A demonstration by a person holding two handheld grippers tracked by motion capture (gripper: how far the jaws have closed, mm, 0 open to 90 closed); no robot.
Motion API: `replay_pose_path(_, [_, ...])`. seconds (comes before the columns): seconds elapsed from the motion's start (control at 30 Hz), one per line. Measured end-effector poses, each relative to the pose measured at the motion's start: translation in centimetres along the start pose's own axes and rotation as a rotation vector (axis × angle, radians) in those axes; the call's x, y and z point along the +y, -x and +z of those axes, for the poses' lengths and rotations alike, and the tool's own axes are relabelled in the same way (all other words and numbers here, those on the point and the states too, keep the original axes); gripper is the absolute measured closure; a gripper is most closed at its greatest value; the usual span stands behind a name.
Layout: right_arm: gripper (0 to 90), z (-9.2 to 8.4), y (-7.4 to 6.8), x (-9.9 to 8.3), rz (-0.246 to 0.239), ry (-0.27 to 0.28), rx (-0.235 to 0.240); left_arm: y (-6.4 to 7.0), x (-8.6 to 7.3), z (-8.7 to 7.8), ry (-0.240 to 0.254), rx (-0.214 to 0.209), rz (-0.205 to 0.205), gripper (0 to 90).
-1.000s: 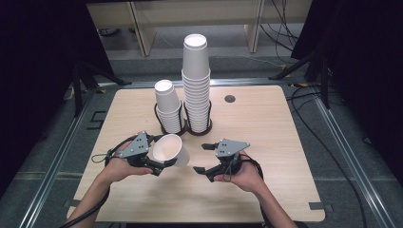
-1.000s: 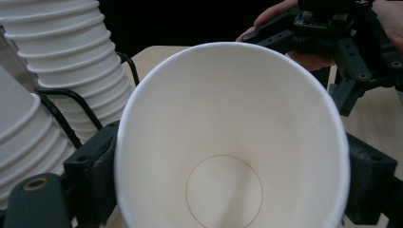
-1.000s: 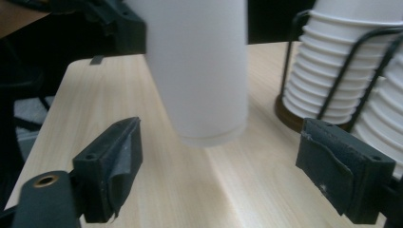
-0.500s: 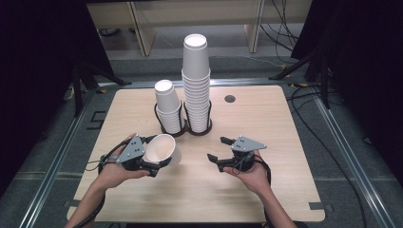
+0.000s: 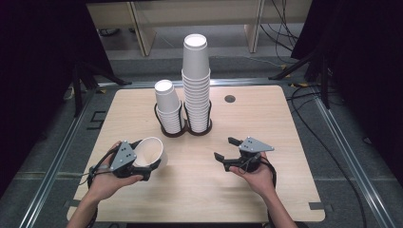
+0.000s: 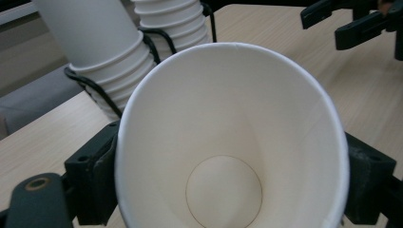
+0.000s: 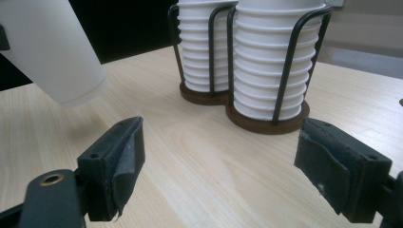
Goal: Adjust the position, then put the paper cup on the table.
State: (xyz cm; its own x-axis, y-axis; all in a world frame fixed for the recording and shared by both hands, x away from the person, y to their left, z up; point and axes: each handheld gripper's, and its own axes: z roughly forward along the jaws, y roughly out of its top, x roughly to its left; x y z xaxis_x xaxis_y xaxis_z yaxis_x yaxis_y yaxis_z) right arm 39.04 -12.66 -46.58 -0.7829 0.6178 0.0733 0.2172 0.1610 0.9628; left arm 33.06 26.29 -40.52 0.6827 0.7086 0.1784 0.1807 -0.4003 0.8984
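My left gripper (image 5: 148, 167) is shut on a white paper cup (image 5: 151, 151) near the table's front left. The cup lies tilted, with its mouth facing the camera in the left gripper view (image 6: 223, 142), and a pad presses each side of it. My right gripper (image 5: 225, 148) is open and holds nothing at the front right; its jaws stand wide apart over bare wood (image 7: 223, 161). Behind them, a short cup stack (image 5: 168, 111) and a tall cup stack (image 5: 196, 80) sit in a black wire holder (image 5: 183, 130).
The wooden table (image 5: 285, 118) has a small dark round hole (image 5: 230, 99) at the back right. Metal rails run along its sides, and cables (image 5: 304, 95) lie on the floor to the right. The right gripper (image 6: 351, 23) shows at the left gripper view's top right.
The two grippers have drawn apart. The left one moved left and toward the person with the cup; the right one moved right.
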Motion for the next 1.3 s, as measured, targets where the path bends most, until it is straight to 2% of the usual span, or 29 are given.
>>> replay_pose_path(0.07, [17.5,0.0,0.0,0.2,-0.014,-0.004,-0.007,-0.2,-0.1,-0.1,0.004,0.002,-0.013,13.5])
replay_pose_path(0.1, [17.4,-0.1,-0.1,0.2,0.014,-0.020,0.002,-0.3,-0.2,-0.3,-0.007,0.021,-0.014,13.5])
replay_pose_path(0.17, [17.3,0.1,-0.3,0.3,0.004,-0.009,-0.005,-0.5,-0.3,-0.4,0.001,0.031,-0.030,13.5])
replay_pose_path(0.2, [17.2,0.0,-0.3,0.3,0.014,-0.026,0.013,-0.6,-0.4,-0.4,0.006,0.033,-0.029,13.4])
replay_pose_path(0.27, [17.1,0.0,-0.3,0.4,0.003,-0.021,0.002,-0.8,-0.4,-0.6,0.004,0.045,-0.031,13.5])
replay_pose_path(0.3, [17.1,-0.1,-0.5,0.4,0.021,-0.022,-0.007,-0.9,-0.4,-0.7,0.012,0.057,-0.037,13.5])
replay_pose_path(0.33, [17.1,0.0,-0.2,0.4,-0.026,0.001,-0.021,-1.0,-0.4,-0.9,0.001,0.061,-0.037,13.4])
replay_pose_path(0.37, [17.1,0.0,-0.4,0.4,0.005,0.004,-0.021,-1.1,-0.5,-1.0,0.003,0.069,-0.041,13.4])
replay_pose_path(0.4, [17.0,-0.2,-0.2,0.4,0.013,-0.015,-0.007,-1.3,-0.6,-1.1,0.008,0.076,-0.047,13.4])
replay_pose_path(0.43, [17.0,-0.2,-0.1,0.3,0.013,-0.009,-0.025,-1.4,-0.6,-1.2,0.007,0.086,-0.053,13.4])
replay_pose_path(0.47, [17.0,-0.1,0.0,0.3,0.030,-0.007,-0.013,-1.6,-0.7,-1.3,0.013,0.097,-0.058,13.4])
replay_pose_path(0.53, [17.0,-0.3,0.4,0.2,0.007,-0.010,-0.049,-2.0,-0.8,-1.5,0.008,0.118,-0.065,13.3])
replay_pose_path(0.57, [17.0,-0.4,0.4,0.2,0.036,-0.021,-0.045,-2.1,-0.9,-1.5,0.012,0.138,-0.072,13.4])
replay_pose_path(0.6, [17.0,-0.4,0.6,0.1,0.041,-0.007,-0.047,-2.3,-1.0,-1.4,0.020,0.150,-0.086,13.4])
replay_pose_path(0.63, [17.0,-0.4,0.7,0.1,0.047,0.000,-0.051,-2.3,-1.2,-1.3,0.020,0.145,-0.109,13.4])
replay_pose_path(0.73, [17.0,-0.6,1.0,0.0,0.039,-0.005,-0.078,-2.7,-1.5,-1.2,0.001,0.177,-0.129,13.4])
replay_pose_path(0.77, [17.0,-0.6,1.0,0.0,0.028,-0.003,-0.087,-2.9,-1.7,-1.1,0.001,0.180,-0.126,13.4])
replay_pose_path(0.8, [16.9,-0.6,1.0,-0.1,0.040,-0.004,-0.072,-2.9,-1.7,-1.2,-0.009,0.187,-0.129,13.4])
replay_pose_path(0.87, [16.9,-0.5,0.8,-0.1,0.037,-0.004,-0.080,-3.2,-1.8,-1.3,-0.026,0.198,-0.125,13.4])
replay_pose_path(0.9, [16.9,-0.6,0.6,-0.1,0.055,-0.019,-0.078,-3.3,-1.9,-1.3,-0.025,0.205,-0.138,13.3])
replay_pose_path(0.93, [16.9,-0.6,0.7,-0.1,0.036,-0.021,-0.083,-3.5,-2.0,-1.3,-0.033,0.213,-0.140,13.4])
replay_pose_path(1.03, [16.8,-0.6,0.6,-0.1,0.046,-0.030,-0.092,-3.7,-2.3,-1.1,-0.038,0.225,-0.142,13.3])
replay_pose_path(1.1, [16.8,-0.4,0.6,-0.2,0.045,-0.009,-0.096,-3.9,-2.4,-1.1,-0.042,0.240,-0.145,13.3])
replay_pose_path(1.13, [16.8,-0.6,0.7,-0.1,0.036,-0.024,-0.108,-4.0,-2.4,-1.1,-0.048,0.239,-0.148,13.3])
replay_pose_path(1.2, [16.8,-0.5,0.6,-0.2,0.057,-0.011,-0.106,-4.1,-2.4,-1.0,-0.036,0.246,-0.160,13.3])
replay_pose_path(1.27, [16.8,-0.5,0.8,-0.2,0.038,0.000,-0.110,-4.2,-2.3,-1.0,-0.041,0.256,-0.165,13.2])
replay_pose_path(1.3, [16.8,-0.6,0.7,-0.1,0.059,-0.012,-0.106,-4.3,-2.3,-0.9,-0.040,0.257,-0.164,13.3])
